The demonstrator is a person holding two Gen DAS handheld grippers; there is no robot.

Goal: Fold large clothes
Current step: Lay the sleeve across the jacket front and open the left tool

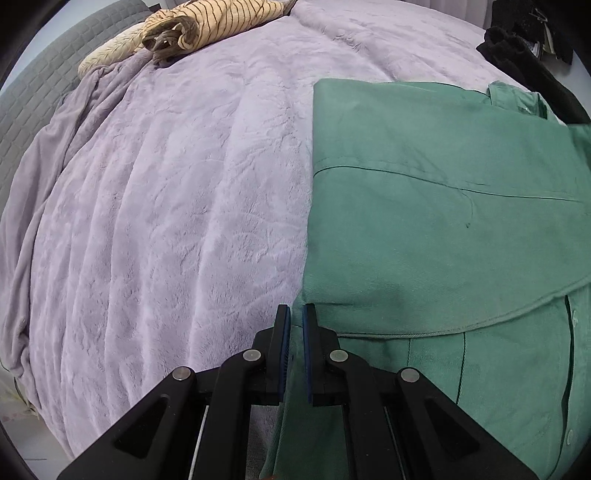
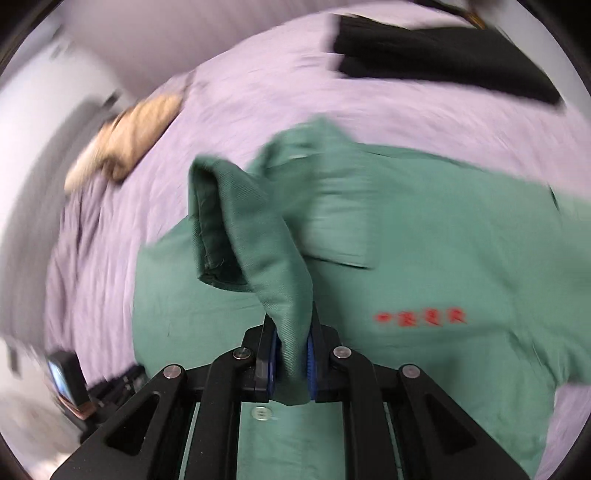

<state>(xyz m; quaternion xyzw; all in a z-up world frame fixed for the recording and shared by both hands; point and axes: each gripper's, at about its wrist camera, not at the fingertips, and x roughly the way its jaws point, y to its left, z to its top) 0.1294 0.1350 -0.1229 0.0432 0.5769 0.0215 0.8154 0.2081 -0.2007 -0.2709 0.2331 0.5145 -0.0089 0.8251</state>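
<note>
The green shirt (image 1: 443,206) lies partly folded on the bed's lilac blanket (image 1: 166,203), toward its right side in the left wrist view.

Left gripper (image 1: 295,314): I read the jaws as closed on the shirt's near left edge, with green cloth passing between the pads.

Right gripper (image 2: 291,332): the jaws are clamped on a raised fold of the shirt, likely a sleeve (image 2: 236,221), which stands up over the body of the garment. This view is motion-blurred.

Risks from here, as I judge them:
- The right grip holds a thick bunch, so the cloth may slip free mid-carry.
- Dragging the raised fold could pull the layers already laid flat out of line.
- Uneven pull between the two grippers would skew the fold edge.
- The striped garment (image 1: 218,22) and black clothing (image 2: 443,55) lie well apart and pose little snag risk.
</note>
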